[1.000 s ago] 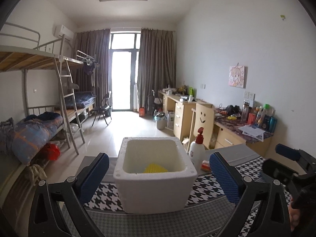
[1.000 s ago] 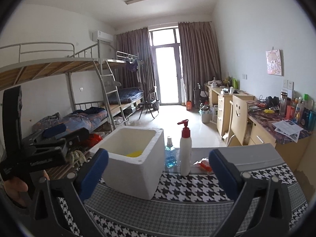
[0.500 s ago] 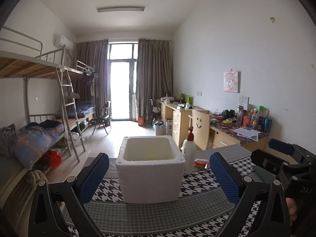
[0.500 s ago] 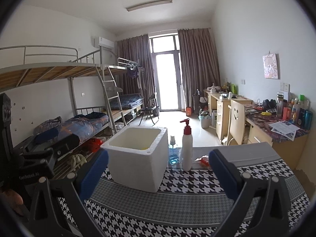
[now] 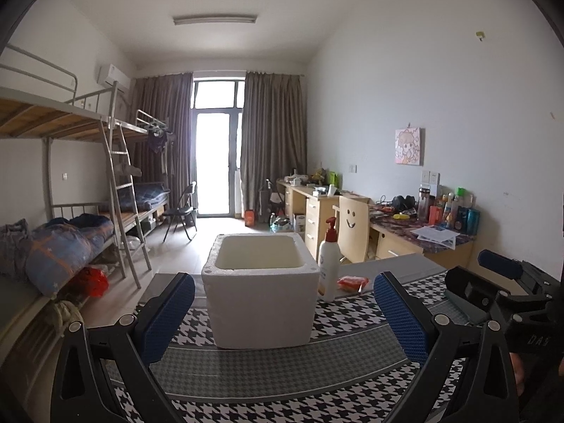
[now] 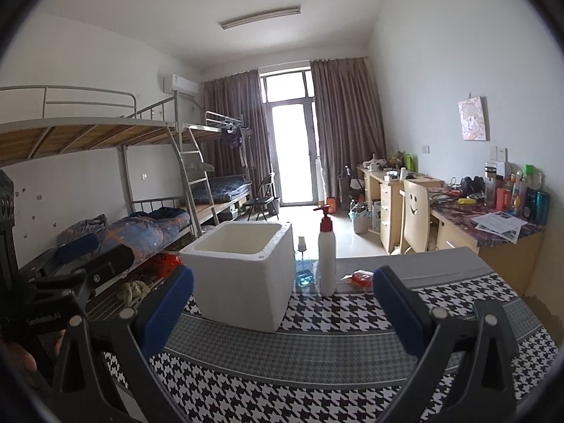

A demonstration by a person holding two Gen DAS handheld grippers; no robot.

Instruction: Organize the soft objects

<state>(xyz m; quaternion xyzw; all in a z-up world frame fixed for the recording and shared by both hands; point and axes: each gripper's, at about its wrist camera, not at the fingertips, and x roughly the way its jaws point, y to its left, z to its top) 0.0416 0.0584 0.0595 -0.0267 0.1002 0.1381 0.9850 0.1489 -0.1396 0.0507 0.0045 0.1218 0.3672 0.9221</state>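
Houndstooth cloth (image 5: pixel 352 320), foam box (image 5: pixel 261 303) — contents hidden

Black gripper (image 5: pixel 282 317) frames — blue ribbed pads (image 5: pixel 165 317).

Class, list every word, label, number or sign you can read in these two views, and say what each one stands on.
"DAS": white letters on the black body of the right gripper, seen in the left wrist view.
Smiley face, no words: on the wooden chair back.
Too blurred to read: white print on the left gripper body, the pump bottle label, the papers.
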